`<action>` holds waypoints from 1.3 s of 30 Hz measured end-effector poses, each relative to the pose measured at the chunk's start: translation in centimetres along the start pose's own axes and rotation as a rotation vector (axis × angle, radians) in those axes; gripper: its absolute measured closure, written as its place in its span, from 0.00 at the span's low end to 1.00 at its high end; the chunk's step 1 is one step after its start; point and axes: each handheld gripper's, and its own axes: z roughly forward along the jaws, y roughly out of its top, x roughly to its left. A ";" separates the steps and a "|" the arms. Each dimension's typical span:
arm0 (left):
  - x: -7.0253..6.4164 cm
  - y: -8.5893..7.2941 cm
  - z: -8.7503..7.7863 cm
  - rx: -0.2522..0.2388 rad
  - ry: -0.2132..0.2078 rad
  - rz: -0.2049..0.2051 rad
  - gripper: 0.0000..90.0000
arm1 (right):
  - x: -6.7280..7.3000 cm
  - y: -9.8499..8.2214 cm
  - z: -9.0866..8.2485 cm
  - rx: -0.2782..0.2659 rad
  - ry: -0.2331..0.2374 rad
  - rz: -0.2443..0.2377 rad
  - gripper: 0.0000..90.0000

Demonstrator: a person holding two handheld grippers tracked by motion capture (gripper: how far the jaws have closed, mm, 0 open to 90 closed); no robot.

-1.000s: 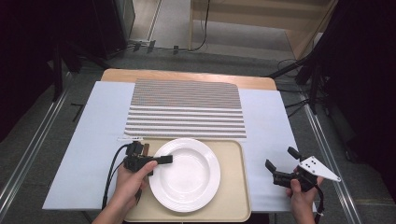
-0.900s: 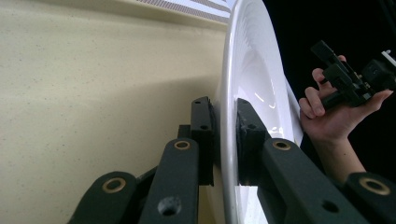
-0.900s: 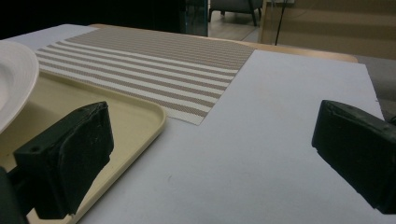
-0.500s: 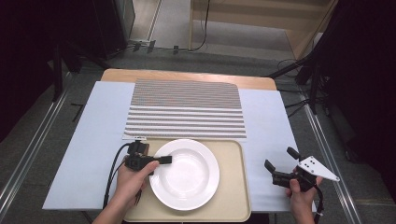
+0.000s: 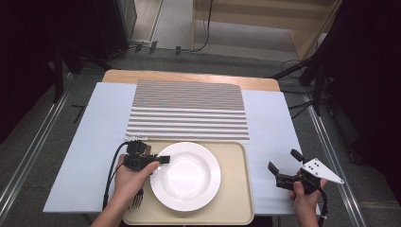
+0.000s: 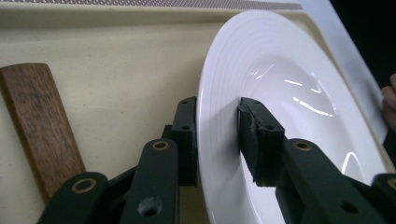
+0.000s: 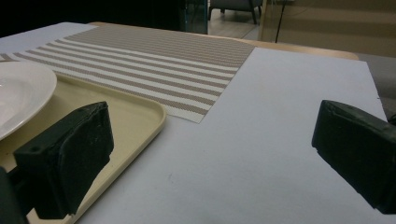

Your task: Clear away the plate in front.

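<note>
A white deep plate [image 5: 189,177] lies on a beige tray [image 5: 236,201] at the table's front. My left gripper [image 5: 163,160] reaches the plate's left rim from the left. In the left gripper view the rim [image 6: 205,93] stands between its two black jaws, one under the edge and one inside the bowl. The jaws have just been opening and no longer look pressed on the rim. My right gripper [image 5: 282,159] is held above the white cover to the right of the tray, open with nothing between its fingers [image 7: 70,154].
A striped brown and white placemat [image 5: 189,109] lies behind the tray. A wooden handle [image 6: 37,121] rests on the tray left of the plate. The white cover [image 5: 85,142] spreads to both sides; its right part [image 7: 261,116] lies ahead of the right gripper.
</note>
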 end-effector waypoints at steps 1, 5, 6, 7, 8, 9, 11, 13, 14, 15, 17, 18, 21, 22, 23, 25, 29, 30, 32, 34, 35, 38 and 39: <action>0.0 0.0 0.1 0.006 0.000 0.003 0.74 | 0.0 0.0 0.0 0.000 0.000 0.001 0.00; 0.0 -0.1 0.1 0.035 -0.020 0.014 0.76 | 0.1 0.0 0.1 0.002 0.002 -0.001 0.00; -0.1 -0.1 0.1 0.035 -0.013 0.016 0.76 | 0.1 0.0 0.1 0.002 0.001 -0.005 0.00; -0.2 0.0 0.0 0.042 -0.008 0.021 0.76 | 0.2 0.0 0.1 0.002 0.003 -0.005 0.00; -0.2 0.0 0.0 0.045 -0.006 0.020 0.76 | 0.2 0.0 0.1 0.002 0.002 -0.006 0.00; -0.3 0.0 0.0 0.050 -0.002 0.023 0.76 | 0.2 0.0 0.1 0.003 0.003 -0.004 0.00; -0.4 0.0 0.1 0.051 0.011 0.031 0.75 | 0.2 0.0 0.1 0.005 0.002 -0.002 0.00; -0.6 0.0 0.1 0.054 0.032 0.056 0.73 | 0.2 0.0 0.1 0.003 0.002 -0.005 0.00; -0.8 0.0 0.1 0.053 0.045 0.069 0.72 | 0.2 0.0 0.0 0.002 0.003 -0.005 0.00; -0.9 0.0 0.1 0.050 0.058 0.080 0.71 | 0.2 0.0 0.0 0.002 0.001 -0.003 0.00; -1.2 0.0 -0.1 0.042 0.083 0.106 0.70 | 0.1 0.0 0.0 0.006 0.002 -0.002 0.00; -1.3 0.1 -0.2 0.042 0.084 0.121 0.68 | 0.1 -0.1 0.0 0.005 0.003 -0.006 0.00; -1.3 0.1 -0.5 0.033 0.073 0.140 0.58 | 0.0 -0.1 0.1 0.005 0.002 -0.009 0.00; -1.3 0.1 -0.6 0.025 0.069 0.149 0.56 | 0.1 -0.1 0.1 0.005 0.001 -0.008 0.00; -1.3 0.1 -0.7 0.019 0.060 0.152 0.56 | 0.1 -0.1 0.1 0.006 0.002 -0.007 0.00; -1.2 0.1 -0.9 -0.003 0.076 0.162 0.55 | 0.2 0.0 0.0 0.005 0.002 -0.007 0.00; -1.2 0.1 -1.4 -0.044 0.075 0.175 0.48 | 0.2 0.0 0.1 0.003 0.001 -0.009 0.00; -1.2 0.1 -1.5 -0.053 0.074 0.184 0.46 | 0.2 0.0 0.1 0.003 0.001 -0.010 0.00; -1.3 0.1 -1.7 -0.082 0.078 0.199 0.40 | 0.2 0.0 0.1 0.006 0.002 -0.007 0.00; -1.3 0.1 -2.0 -0.114 0.069 0.211 0.39 | 0.2 0.0 0.1 0.006 0.002 -0.008 0.00; -1.3 0.1 -2.2 -0.131 0.068 0.211 0.37 | 0.2 0.0 0.1 0.007 0.002 -0.008 0.00; -1.2 0.0 -2.6 -0.179 0.060 0.220 0.33 | 0.2 0.0 0.1 0.006 0.002 -0.008 0.00; -1.2 0.0 -2.7 -0.192 0.062 0.218 0.29 | 0.2 0.0 0.1 0.006 0.002 -0.009 0.00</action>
